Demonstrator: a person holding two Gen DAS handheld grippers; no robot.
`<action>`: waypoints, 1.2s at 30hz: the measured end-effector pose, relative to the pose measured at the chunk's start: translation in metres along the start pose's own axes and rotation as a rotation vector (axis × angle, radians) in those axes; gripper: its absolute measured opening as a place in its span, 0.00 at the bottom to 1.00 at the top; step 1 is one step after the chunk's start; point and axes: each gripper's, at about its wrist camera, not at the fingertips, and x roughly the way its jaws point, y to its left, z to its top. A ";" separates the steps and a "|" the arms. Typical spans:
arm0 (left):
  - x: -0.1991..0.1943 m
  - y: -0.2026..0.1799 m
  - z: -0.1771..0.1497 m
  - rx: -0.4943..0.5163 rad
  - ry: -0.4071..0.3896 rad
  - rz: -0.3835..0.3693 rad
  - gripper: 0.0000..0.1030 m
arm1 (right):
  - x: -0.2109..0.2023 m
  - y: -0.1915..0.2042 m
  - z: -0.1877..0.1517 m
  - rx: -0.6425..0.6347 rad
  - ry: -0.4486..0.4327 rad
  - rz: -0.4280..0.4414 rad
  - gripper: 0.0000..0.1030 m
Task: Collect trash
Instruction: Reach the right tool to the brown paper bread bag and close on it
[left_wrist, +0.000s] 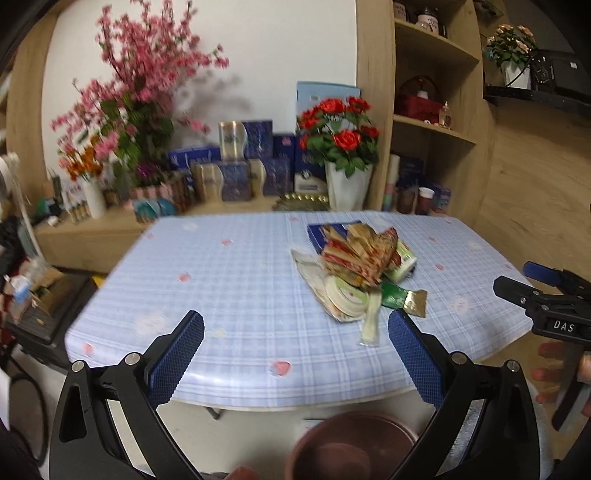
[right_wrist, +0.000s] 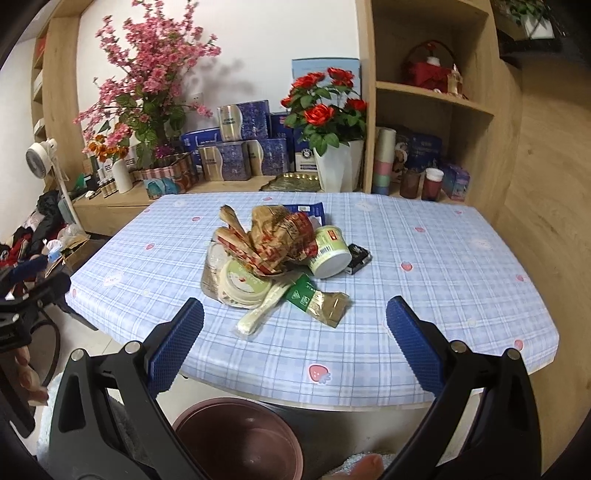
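A pile of trash lies on the table with the blue checked cloth: crumpled snack wrappers, a green-and-white cup on its side, a round lid, a green and gold sachet, a pale spoon wrapper, a small black packet. The pile also shows in the left wrist view. My right gripper is open and empty, short of the pile. My left gripper is open and empty, left of the pile. A brown bin stands on the floor below the table's front edge.
The right gripper shows at the right edge of the left wrist view. Flower pots, blue boxes and cups stand on the wooden shelf behind the table. A fan and clutter are at the left.
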 end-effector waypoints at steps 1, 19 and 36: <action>0.003 0.002 -0.001 -0.008 0.004 0.000 0.95 | 0.005 -0.002 -0.002 0.008 0.004 -0.002 0.95; 0.077 0.012 -0.001 -0.010 0.098 0.016 0.95 | 0.087 -0.014 -0.001 -0.056 0.088 -0.022 0.95; 0.143 0.033 0.022 -0.030 0.093 0.069 0.91 | 0.231 -0.015 0.037 0.381 0.189 0.254 0.84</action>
